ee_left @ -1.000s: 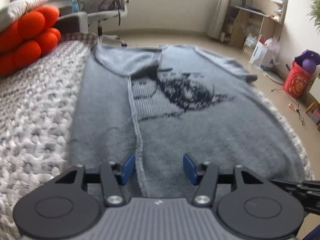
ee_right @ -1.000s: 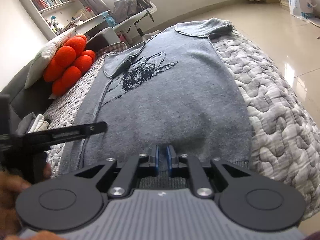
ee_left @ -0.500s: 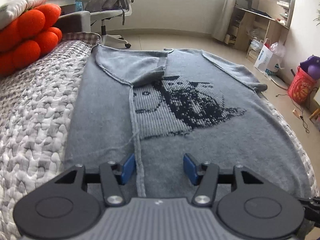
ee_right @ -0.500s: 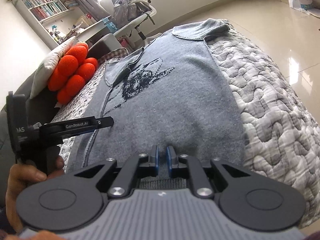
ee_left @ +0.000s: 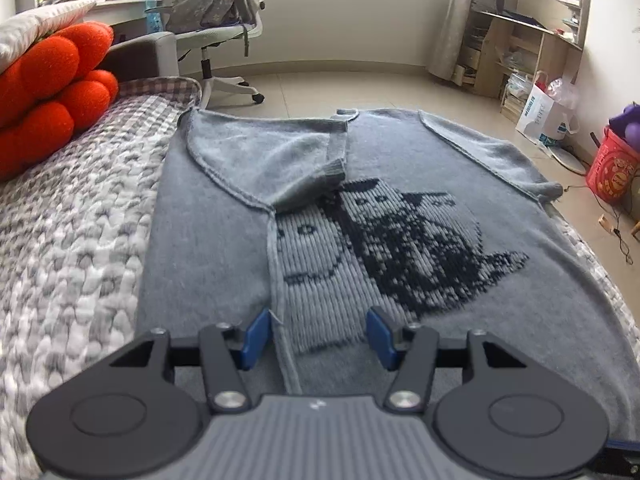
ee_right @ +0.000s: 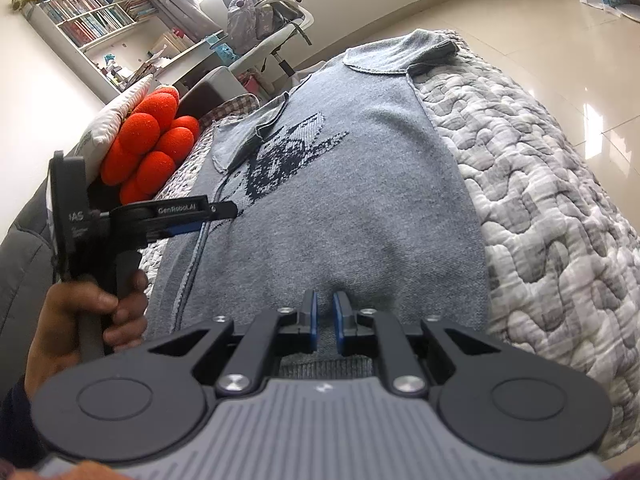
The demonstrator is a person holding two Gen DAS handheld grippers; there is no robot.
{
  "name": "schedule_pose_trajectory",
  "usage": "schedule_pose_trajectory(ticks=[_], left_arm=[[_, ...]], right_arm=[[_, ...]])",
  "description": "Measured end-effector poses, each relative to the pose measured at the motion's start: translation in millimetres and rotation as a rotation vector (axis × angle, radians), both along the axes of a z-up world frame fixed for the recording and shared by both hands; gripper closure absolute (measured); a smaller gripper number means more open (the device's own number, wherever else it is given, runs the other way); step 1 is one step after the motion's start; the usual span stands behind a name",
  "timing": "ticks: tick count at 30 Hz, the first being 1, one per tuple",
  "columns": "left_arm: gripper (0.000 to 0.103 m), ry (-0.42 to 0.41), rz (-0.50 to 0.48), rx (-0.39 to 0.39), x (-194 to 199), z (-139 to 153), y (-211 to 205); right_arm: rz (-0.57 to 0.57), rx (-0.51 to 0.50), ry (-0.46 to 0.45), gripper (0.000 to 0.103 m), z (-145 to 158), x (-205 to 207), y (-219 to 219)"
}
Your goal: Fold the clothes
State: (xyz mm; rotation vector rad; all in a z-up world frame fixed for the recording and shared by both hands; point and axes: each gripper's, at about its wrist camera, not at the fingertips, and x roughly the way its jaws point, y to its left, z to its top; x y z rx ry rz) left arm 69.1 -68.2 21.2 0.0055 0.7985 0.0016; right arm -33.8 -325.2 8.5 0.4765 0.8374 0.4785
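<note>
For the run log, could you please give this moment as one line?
stage: left side folded in | left gripper: open above sweater | right gripper: shut on sweater hem | surface: quilt

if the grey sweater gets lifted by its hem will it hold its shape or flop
Probably flop: the grey sweater lies limp on the quilt, and its folded-over sleeve drapes softly. The thick knit looks fairly heavy, so it would likely sag. The fuzzy surface seems unlikely to slip from the right gripper, nearly shut at the hem.
</note>
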Motion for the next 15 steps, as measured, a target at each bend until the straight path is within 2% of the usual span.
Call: schedule_pose_trajectory(ticks=[6, 12, 15], left_arm=[[0.048, -0.012, 0.0, 0.009, 21, 5, 14], [0.048, -0.052, 0.063, 0.005, 50, 17, 48], [0.048, -0.06, 0.083, 0.034, 74, 19, 63]], right_arm=[[0.001, -0.001, 0.002, 0.089, 0, 1, 1], [0.011, -0.002, -0.008, 0.087, 1, 2, 2], [0.014, 0.001, -0.01, 0.085, 2, 3, 3]])
